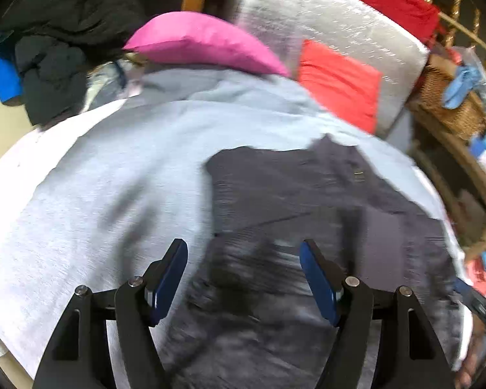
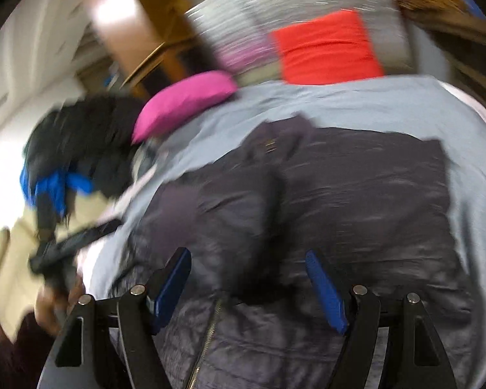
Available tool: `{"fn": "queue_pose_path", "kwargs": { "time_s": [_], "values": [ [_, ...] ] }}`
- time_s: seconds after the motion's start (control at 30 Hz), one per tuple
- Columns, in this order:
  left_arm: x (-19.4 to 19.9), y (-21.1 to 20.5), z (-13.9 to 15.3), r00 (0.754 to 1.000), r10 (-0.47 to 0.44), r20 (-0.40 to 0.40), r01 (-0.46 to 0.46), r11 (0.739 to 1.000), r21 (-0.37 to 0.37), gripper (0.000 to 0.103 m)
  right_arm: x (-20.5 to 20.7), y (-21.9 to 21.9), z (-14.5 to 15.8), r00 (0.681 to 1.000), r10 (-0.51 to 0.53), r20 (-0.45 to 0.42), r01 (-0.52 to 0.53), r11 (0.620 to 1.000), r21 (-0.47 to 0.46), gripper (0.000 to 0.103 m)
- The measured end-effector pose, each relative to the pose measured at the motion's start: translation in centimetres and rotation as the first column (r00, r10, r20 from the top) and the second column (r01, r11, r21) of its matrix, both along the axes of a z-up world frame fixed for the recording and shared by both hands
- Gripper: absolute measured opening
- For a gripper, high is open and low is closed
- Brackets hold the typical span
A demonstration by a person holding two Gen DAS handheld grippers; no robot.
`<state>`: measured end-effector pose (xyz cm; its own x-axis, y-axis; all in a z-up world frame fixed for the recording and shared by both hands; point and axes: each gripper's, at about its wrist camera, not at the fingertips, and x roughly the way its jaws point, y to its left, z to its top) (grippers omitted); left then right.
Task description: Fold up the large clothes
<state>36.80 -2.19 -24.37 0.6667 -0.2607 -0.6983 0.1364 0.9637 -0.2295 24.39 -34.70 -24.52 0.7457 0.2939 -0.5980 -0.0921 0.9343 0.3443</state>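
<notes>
A dark quilted jacket (image 2: 340,194) with a brass zipper (image 2: 207,334) is lying spread on a pale blue sheet (image 1: 113,168) covering the bed, below a pink pillow (image 1: 197,42) and a red cushion (image 2: 327,48). Both grippers are angling downward over it: the left gripper (image 1: 243,259) is hovering above the jacket's edge, jaws standing wide with nothing between the blue pads. The right gripper (image 2: 248,269) is likewise gaping wide and gripping nothing, while a hand (image 2: 53,308) is showing at its lower left; both views are blurred.

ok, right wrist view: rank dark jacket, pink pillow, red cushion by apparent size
1. dark jacket, by far the largest, though nearest the camera.
2. red cushion.
3. pink pillow, close to the cushion; motion blur and distance make that order unsure.
</notes>
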Motion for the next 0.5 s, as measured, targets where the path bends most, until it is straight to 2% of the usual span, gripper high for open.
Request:
{"fn": "queue_pose_path", "kwargs": {
  "time_s": [0.1, 0.13, 0.17, 0.3, 0.37, 0.47, 0.5],
  "values": [
    [0.6, -0.8, -3.2, 0.997, -0.02, -0.076, 0.022, 0.999, 0.024, 0.072, 0.7, 3.2, -1.2, 0.998, 0.063, -0.019, -0.065, 0.993, -0.098, 0.082],
    [1.0, -0.9, -4.0, 0.992, -0.029, -0.125, 0.031, 0.999, 0.013, 0.072, 0.9, 3.8, -1.6, 0.997, 0.069, -0.032, -0.073, 0.989, -0.125, 0.082],
    [1.6, -0.7, -4.1, 0.989, -0.035, -0.141, 0.036, 0.999, 0.001, 0.072, 1.4, 4.6, -2.3, 0.996, 0.07, -0.055, -0.079, 0.981, -0.174, 0.082],
    [1.5, -0.8, -4.0, 0.99, -0.048, -0.13, 0.048, 0.999, 0.003, 0.072, 3.3, 6.1, -4.1, 0.993, 0.034, -0.111, -0.067, 0.949, -0.307, 0.082],
    [1.6, -1.0, -4.3, 0.99, -0.055, -0.133, 0.057, 0.998, 0.005, 0.072, 4.3, 5.8, -4.2, 0.995, -0.032, -0.098, -0.003, 0.942, -0.337, 0.082],
    [2.5, -0.6, -4.3, 0.988, -0.062, -0.141, 0.06, 0.998, -0.015, 0.072, 4.6, 2.6, -3.1, 0.98, -0.196, -0.022, 0.19, 0.968, -0.163, 0.082],
    [2.5, -0.5, -4.3, 0.988, -0.062, -0.144, 0.059, 0.998, -0.021, 0.072, 4.4, 0.5, -3.1, 0.96, -0.279, -0.03, 0.278, 0.96, -0.045, 0.082]
  ]
}}
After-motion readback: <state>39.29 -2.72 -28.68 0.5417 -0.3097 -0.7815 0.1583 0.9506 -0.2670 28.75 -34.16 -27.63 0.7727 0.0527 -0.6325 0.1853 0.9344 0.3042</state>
